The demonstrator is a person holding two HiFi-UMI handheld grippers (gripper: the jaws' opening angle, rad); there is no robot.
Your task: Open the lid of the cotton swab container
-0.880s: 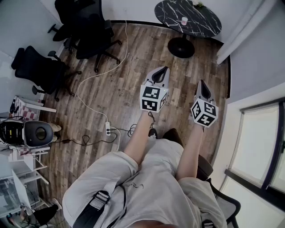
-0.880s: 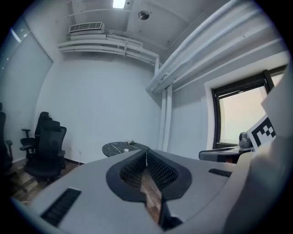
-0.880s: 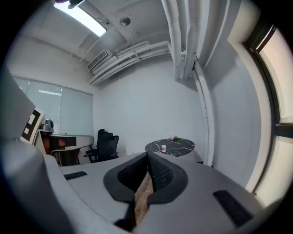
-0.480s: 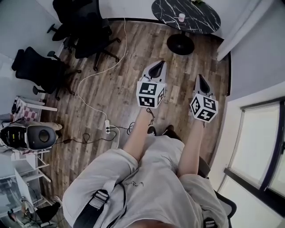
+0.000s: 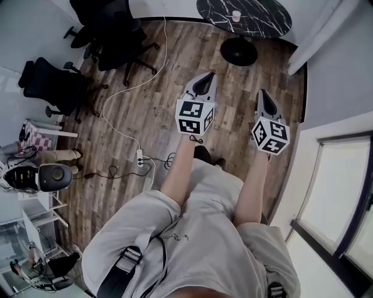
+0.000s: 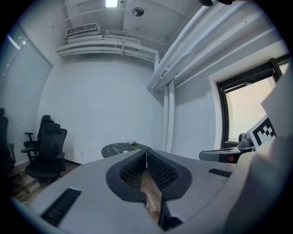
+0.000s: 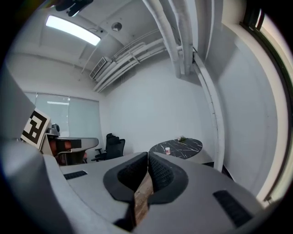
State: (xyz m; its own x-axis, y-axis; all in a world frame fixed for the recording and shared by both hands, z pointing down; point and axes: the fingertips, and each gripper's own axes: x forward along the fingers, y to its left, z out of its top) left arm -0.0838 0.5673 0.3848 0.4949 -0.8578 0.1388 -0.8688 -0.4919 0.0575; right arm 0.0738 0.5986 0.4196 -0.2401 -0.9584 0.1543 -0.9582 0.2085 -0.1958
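Observation:
A small white container with a pink band (image 5: 236, 16) stands on a round black marble table (image 5: 262, 26) at the far end of the room. It also shows small and distant in the right gripper view (image 7: 167, 150); whether it is the cotton swab container I cannot tell. My left gripper (image 5: 211, 75) and right gripper (image 5: 261, 93) are held side by side over the wooden floor, pointing toward the table and far short of it. Both are shut with nothing between the jaws, as the left gripper view (image 6: 146, 153) and the right gripper view (image 7: 148, 155) show.
Black office chairs (image 5: 111, 35) (image 5: 55, 87) stand at the left. A white cable runs across the floor to a power strip (image 5: 140, 157). A shelf with equipment (image 5: 41, 177) is at the left edge, and a window (image 5: 344, 192) at the right.
The head view has shifted slightly: the table sits closer to the top edge and the person's feet have moved. Both grippers stay shut and side by side.

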